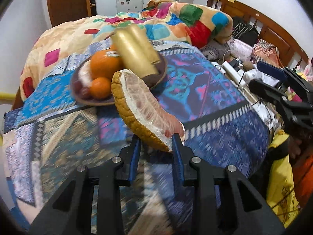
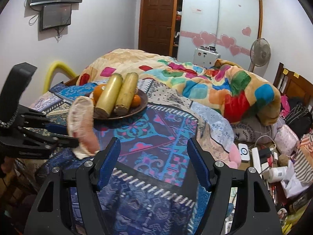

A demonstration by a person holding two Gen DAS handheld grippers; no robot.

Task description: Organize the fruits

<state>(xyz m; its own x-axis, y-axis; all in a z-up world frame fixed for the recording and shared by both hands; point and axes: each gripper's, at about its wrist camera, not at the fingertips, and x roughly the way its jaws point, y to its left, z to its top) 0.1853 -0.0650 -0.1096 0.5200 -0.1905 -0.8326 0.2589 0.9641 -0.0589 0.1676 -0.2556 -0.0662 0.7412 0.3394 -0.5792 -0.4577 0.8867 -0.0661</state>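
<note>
My left gripper [image 1: 156, 143] is shut on a large pomelo wedge [image 1: 142, 109] with yellow rind and pink flesh, held above the patterned bedspread, just in front of the brown plate [image 1: 160, 76]. The plate holds two oranges [image 1: 104, 61], dark grapes [image 1: 84, 91], another pomelo piece and two yellow cylinders [image 1: 135, 49]. In the right wrist view the wedge [image 2: 82, 121] sits in the left gripper [image 2: 66, 135] near the plate [image 2: 142, 101]. My right gripper [image 2: 154, 150] is open and empty over the bedspread.
A colourful blanket [image 2: 215, 84] is heaped behind the plate. Clutter of chargers, cables and bags [image 2: 273, 156] lies at the right bedside. A wooden headboard [image 1: 264, 25] stands at the right. A fan [image 2: 260, 52] and door [image 2: 156, 19] are at the back.
</note>
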